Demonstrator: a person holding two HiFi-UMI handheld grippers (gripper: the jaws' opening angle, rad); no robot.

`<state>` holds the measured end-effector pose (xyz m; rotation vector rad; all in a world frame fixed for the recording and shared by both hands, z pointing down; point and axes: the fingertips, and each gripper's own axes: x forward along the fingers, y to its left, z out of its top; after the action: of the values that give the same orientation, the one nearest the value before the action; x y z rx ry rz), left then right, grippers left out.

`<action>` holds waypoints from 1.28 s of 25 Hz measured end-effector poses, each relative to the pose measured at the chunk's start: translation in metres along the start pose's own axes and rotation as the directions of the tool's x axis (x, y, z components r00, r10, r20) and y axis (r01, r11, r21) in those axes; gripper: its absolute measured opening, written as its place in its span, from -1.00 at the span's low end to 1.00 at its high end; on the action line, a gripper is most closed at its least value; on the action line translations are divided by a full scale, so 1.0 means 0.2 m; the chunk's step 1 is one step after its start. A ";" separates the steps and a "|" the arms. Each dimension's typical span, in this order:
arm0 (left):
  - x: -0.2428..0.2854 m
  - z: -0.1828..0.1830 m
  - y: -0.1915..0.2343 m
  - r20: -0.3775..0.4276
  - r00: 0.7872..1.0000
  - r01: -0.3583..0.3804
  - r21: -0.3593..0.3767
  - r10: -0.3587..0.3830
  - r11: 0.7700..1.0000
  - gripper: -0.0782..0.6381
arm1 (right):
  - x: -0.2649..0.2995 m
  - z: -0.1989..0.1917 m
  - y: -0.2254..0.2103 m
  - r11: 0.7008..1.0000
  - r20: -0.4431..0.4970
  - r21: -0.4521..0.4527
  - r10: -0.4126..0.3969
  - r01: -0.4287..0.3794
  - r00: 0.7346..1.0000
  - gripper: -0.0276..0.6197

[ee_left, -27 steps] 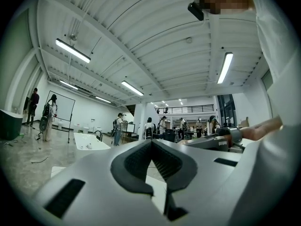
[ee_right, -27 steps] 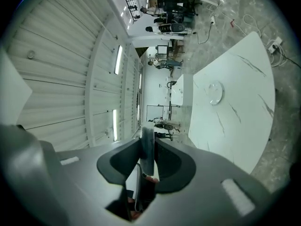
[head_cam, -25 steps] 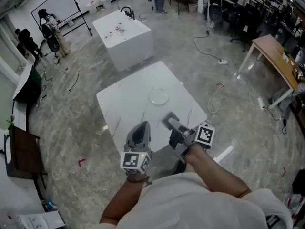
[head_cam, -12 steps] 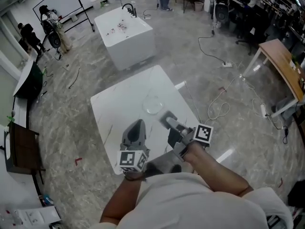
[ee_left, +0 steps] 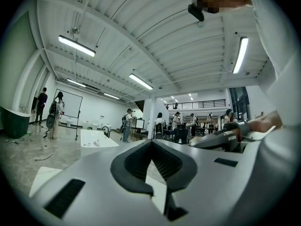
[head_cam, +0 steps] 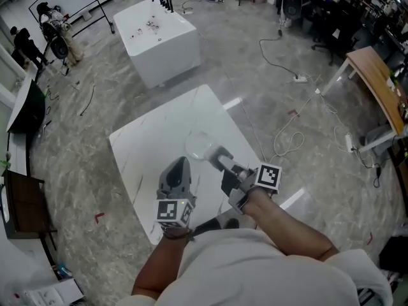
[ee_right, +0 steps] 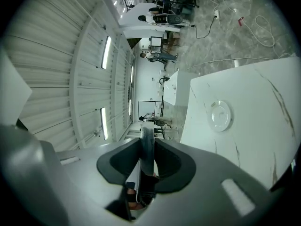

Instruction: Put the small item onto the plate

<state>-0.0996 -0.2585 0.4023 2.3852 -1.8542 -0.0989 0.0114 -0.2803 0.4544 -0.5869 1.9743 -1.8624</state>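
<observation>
A clear glass plate [head_cam: 200,146] lies near the middle of the white marble table [head_cam: 139,150]. My right gripper [head_cam: 217,157] hovers just right of the plate's near edge, shut on a small thin grey item [ee_right: 146,142] that is seen edge-on between the pads. In the right gripper view the plate [ee_right: 220,115] lies ahead on the table [ee_right: 254,135]. My left gripper [head_cam: 180,164] hangs over the table's near part, left of the right one, its jaws together with nothing in them. The left gripper view looks level across the room and shows the right gripper [ee_left: 221,138] beside it.
A white block with a black tap [head_cam: 155,36] stands beyond the table. A wooden desk [head_cam: 373,81] is at the right, with cables [head_cam: 284,142] on the floor between. People stand far left by a whiteboard. A dark chair [head_cam: 22,203] is at the left edge.
The head view has shifted, so table and plate sit lower and further left in the frame. The plate now lies close to the right gripper's tip. Both grips are unchanged.
</observation>
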 end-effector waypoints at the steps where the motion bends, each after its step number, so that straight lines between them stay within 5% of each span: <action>1: 0.04 -0.01 0.02 -0.006 1.000 0.007 -0.002 -0.007 1.000 -0.76 | 0.03 0.02 -0.02 1.000 0.001 0.002 -0.010 0.010 1.000 -0.63; 11: 0.35 -0.24 0.34 -0.083 0.997 0.009 -0.036 -0.012 0.999 -0.76 | 0.41 0.17 -0.29 0.995 -0.015 0.026 -0.100 0.100 0.995 -0.63; 25: 0.59 -0.74 0.71 -0.145 0.989 -0.012 -0.100 -0.003 0.995 -0.76 | 0.74 0.24 -0.95 0.958 -0.075 0.050 -0.278 0.282 0.958 -0.63; 32: 0.64 -1.03 0.81 -0.200 0.980 -0.007 -0.059 -0.005 0.998 -0.76 | 0.89 0.28 -1.26 0.936 -0.076 0.059 -0.344 0.348 0.936 -0.63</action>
<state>-0.1981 -0.4103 0.6304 2.2621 -1.7362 0.0825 -0.0975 -0.4322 0.7052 -0.9136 1.9323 -2.1724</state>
